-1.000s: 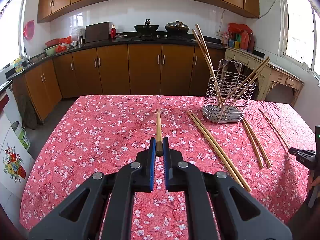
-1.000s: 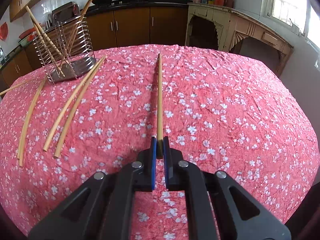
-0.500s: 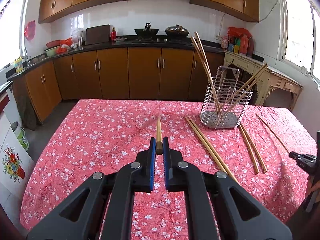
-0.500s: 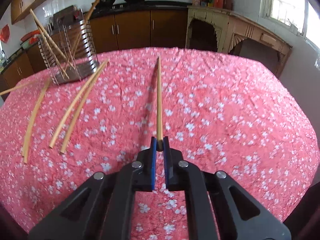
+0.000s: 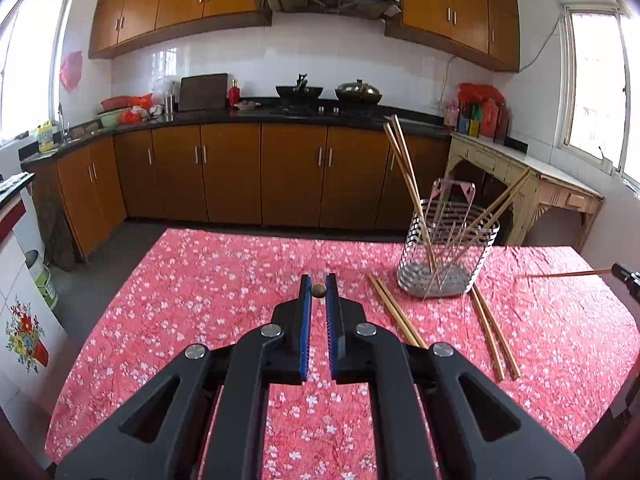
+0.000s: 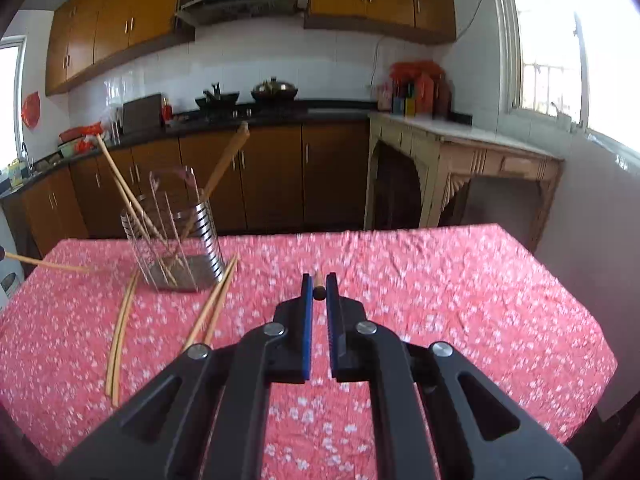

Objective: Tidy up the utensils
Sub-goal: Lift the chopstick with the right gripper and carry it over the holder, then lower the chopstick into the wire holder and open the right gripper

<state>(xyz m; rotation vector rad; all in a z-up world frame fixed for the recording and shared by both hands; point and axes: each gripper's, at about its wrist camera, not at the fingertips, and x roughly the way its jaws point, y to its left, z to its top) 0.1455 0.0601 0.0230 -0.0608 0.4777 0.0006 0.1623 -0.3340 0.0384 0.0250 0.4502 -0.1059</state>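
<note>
The left tool [image 5: 319, 289], black-armed with blue pads, is clamped narrowly on a round brown wooden chopstick [image 5: 319, 289]; in its own view only the butt end shows between the pads, the shaft running straight ahead, away from the camera. The right tool [image 6: 319, 289], of the same build, pinches a second wooden chopstick [image 6: 319, 282] in the same way, with a short stretch of shaft visible beyond the pads.

Both tools are held above a table covered in a red cloth with small white blossoms [image 5: 208, 280]. Ahead and to the right of the left tool stands an upright silver wire utensil holder [image 5: 448, 248] holding several chopsticks that lean outward over its rim. Between that tool and the holder, a pair of loose chopsticks [image 5: 394, 312] lies on the cloth, angled toward the holder's base; another loose pair [image 5: 494, 334] lies to the holder's right, further from the tool. At the far right edge of this view the right tool's chopstick [image 5: 568, 274] juts in, level above the cloth.

From the right tool, the same holder [image 6: 172, 236] sits ahead to the left, with one loose pair just beside its near corner and another pair further left. The left tool's chopstick [image 6: 44, 265] enters at the left edge.
</note>
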